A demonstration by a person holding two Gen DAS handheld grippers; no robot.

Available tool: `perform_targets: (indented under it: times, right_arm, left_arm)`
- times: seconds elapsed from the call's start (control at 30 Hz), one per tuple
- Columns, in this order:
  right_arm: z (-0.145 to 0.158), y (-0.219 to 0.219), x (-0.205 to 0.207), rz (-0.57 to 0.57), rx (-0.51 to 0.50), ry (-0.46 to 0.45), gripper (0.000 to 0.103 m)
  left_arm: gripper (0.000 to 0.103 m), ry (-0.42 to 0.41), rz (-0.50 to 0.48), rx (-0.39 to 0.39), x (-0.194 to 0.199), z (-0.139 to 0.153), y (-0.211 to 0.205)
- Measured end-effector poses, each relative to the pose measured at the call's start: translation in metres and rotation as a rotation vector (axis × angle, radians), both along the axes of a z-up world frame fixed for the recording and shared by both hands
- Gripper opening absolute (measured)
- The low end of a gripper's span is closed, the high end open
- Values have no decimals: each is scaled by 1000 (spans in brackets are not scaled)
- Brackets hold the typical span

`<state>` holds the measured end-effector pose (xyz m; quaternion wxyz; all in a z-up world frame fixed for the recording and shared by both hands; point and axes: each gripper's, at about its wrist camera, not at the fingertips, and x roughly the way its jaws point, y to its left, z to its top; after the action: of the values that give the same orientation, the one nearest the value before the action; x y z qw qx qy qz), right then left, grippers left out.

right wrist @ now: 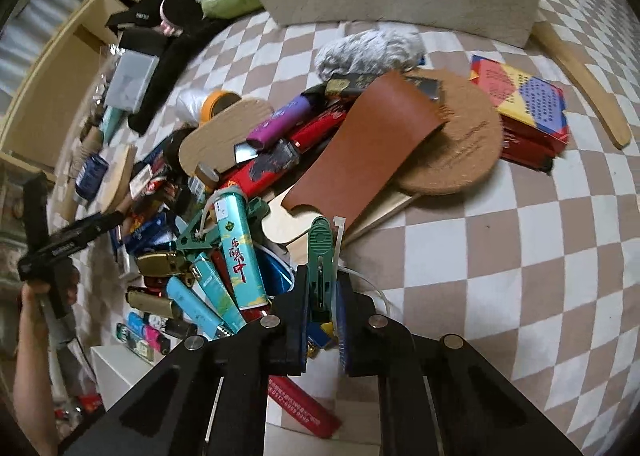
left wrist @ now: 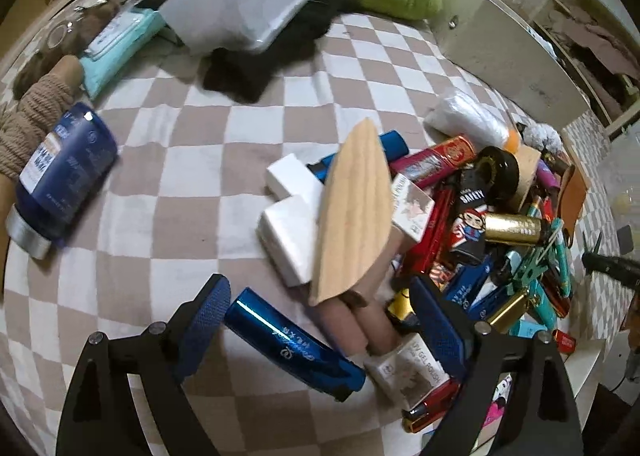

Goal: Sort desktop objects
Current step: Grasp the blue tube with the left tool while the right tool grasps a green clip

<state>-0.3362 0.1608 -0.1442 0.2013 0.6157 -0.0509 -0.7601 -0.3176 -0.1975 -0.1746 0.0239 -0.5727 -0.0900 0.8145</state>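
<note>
The right claw [right wrist: 320, 296] is clenched on a green clip [right wrist: 321, 256]; its pads pinch the clip's lower half, while the ribbed head sticks up just past the fingertips. The clip stands nearly upright, and I'd say that is why it was taken from above, by the end that stood clear of the pile. A white cable tie [right wrist: 339, 234] stands just beside its head; whether it is fastened to the clip I cannot tell.

Just left of that claw lies the heap of lighters [right wrist: 236, 256], with a brown leather sleeve [right wrist: 368, 143] and a cork mat [right wrist: 460, 151] beyond it.

The left claw [left wrist: 320, 320] is released, jaws wide, pointing steeply down at the near edge of the same pile. Between its fingers lie a blue tube [left wrist: 292, 340] and the foot of a wooden stand [left wrist: 352, 211], neither one pressed. It looks poised to pick next, probably the tube, which lies loose on the checked cloth [left wrist: 180, 175].
</note>
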Motion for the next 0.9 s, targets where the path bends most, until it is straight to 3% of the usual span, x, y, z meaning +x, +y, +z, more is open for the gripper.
perform_targets:
  times: [0.37, 0.57, 0.9]
  right_arm:
    - [-1, 20, -1, -55, -3, -17, 13]
    - [4, 29, 2, -72, -13, -17, 13]
    - [15, 36, 6, -98, -23, 8, 13]
  left_arm:
    - [92, -69, -197, 49, 42, 2, 10]
    - [92, -83, -297, 21, 67, 3, 16]
    - [92, -63, -236, -90, 60, -6, 31]
